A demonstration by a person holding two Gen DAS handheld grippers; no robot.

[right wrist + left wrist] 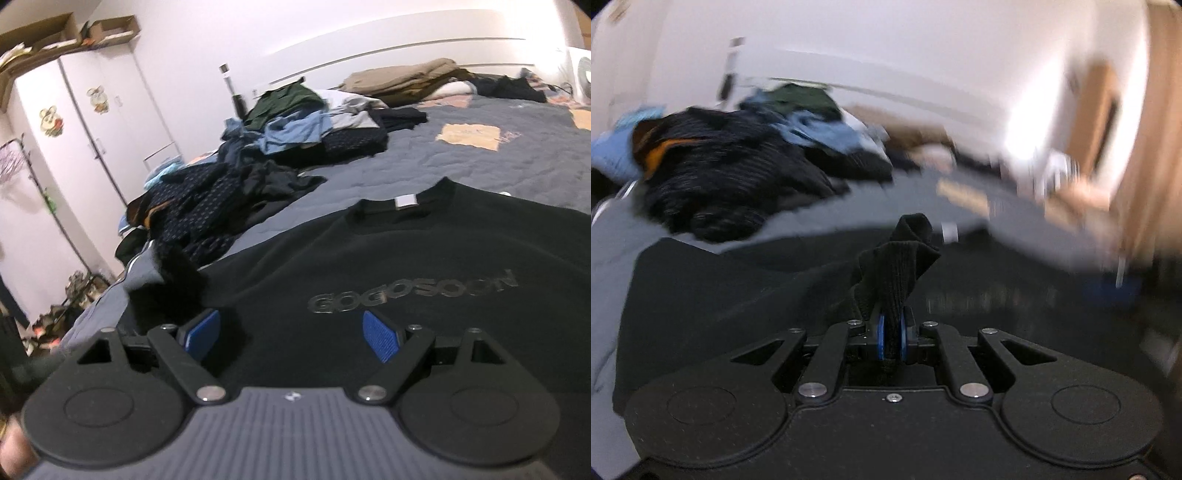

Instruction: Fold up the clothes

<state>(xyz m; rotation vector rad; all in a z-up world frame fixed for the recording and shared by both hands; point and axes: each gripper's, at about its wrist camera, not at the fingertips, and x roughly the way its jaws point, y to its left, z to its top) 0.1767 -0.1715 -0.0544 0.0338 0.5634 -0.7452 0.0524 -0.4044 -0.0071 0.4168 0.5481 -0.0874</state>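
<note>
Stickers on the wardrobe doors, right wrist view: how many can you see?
2. One cartoon sticker sits on the left door, another sticker higher up on the door to its right. The wardrobe runs past the picture's left edge, so more may be hidden.

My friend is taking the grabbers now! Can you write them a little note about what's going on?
Left gripper: shut on a ribbed cuff of the black GOGOSOON sweatshirt, lifted off the bed.
Right gripper: open, empty, over the sweatshirt's chest.
The sweatshirt lies front up on the grey quilted bedspread; the unfolded clothes pile sits behind on the left.
Done: sweatshirt spread out.
Left: fold the sleeves and body, then the pile.
</note>
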